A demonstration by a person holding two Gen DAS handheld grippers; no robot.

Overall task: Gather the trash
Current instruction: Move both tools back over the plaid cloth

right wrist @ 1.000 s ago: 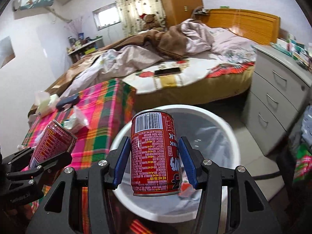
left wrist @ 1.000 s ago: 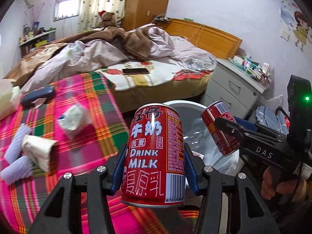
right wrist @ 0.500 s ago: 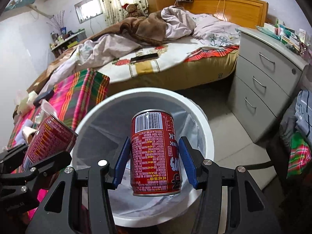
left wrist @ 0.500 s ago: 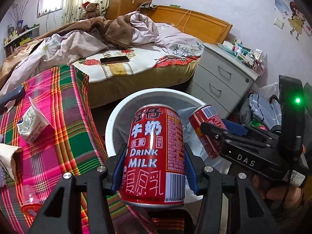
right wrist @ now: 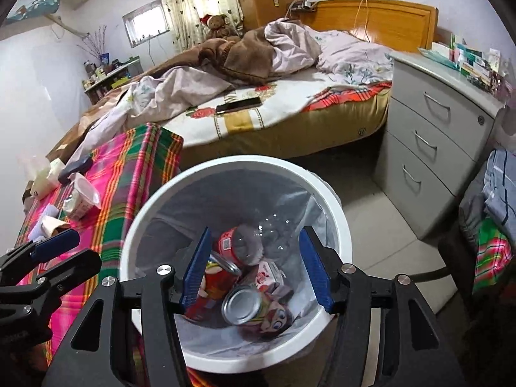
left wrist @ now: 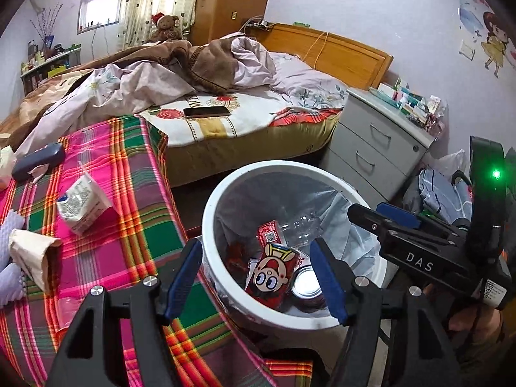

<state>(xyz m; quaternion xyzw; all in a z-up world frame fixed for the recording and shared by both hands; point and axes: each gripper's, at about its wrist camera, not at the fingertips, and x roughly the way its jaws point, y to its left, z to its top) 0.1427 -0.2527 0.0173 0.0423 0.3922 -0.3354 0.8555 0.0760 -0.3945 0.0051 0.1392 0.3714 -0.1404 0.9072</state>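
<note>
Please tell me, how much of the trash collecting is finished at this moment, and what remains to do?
Done: two red cans lie in the bin with other trash. In hand: nothing; the left claw and right claw hang over the bin, jaws opening and empty. Left: on the plaid cloth, a milk carton and a crumpled paper wait to be picked up.

So the counter [left wrist: 135,167] has that loud pink-green plaid cloth over it, and on it there's a crumpled white carton [left wrist: 82,206], a brown paper bag [left wrist: 35,254] near the left edge and a dark case [left wrist: 38,161] further back. The bed [left wrist: 258,135] behind carries rumpled blankets [left wrist: 161,77] plus a phone [left wrist: 206,112]. A white bin [right wrist: 154,209] stands on the tiled floor [right wrist: 371,225] just beside the counter.
</note>
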